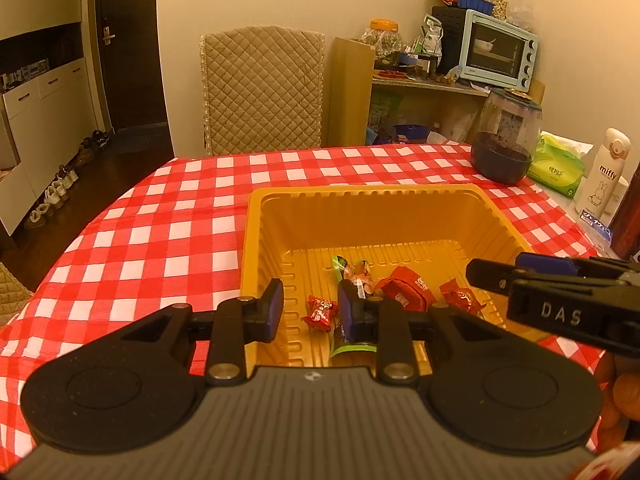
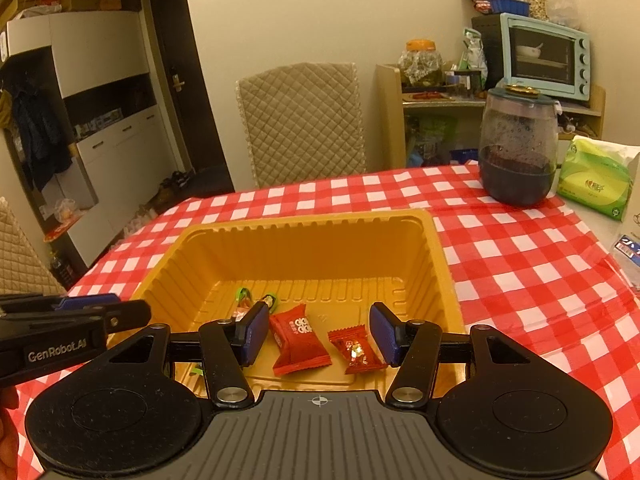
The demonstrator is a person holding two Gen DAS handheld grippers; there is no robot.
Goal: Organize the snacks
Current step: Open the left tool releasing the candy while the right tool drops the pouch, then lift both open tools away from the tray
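I have both grippers hanging over the near edge of the deep, ribbed yellow plastic tray [image 2: 436, 248] on the red-and-white checked tablecloth [image 2: 520, 280], each tilted down into it. My right gripper [image 2: 318, 330] stands with its blue pads parted and nothing pressed between them; the larger red foil snack packet [image 2: 298, 340] lies on the tray floor just ahead of the gap, nearer the left pad, and a smaller red wrapped candy [image 2: 356, 350] lies beside it, just inside the right pad. My left gripper [image 1: 310, 312] shows a narrow gap between its pads and holds nothing that I can see: a small red candy [image 1: 320, 312] rests on the tray floor below that gap. A green-ended wrapped sweet [image 1: 352, 346] lies partly hidden behind its right finger (I cannot tell whether they touch). Beyond the right gripper, well apart, stands a dark glass jar with a lid [image 2: 518, 148], with a green tissue pack [image 2: 596, 176] beside it.
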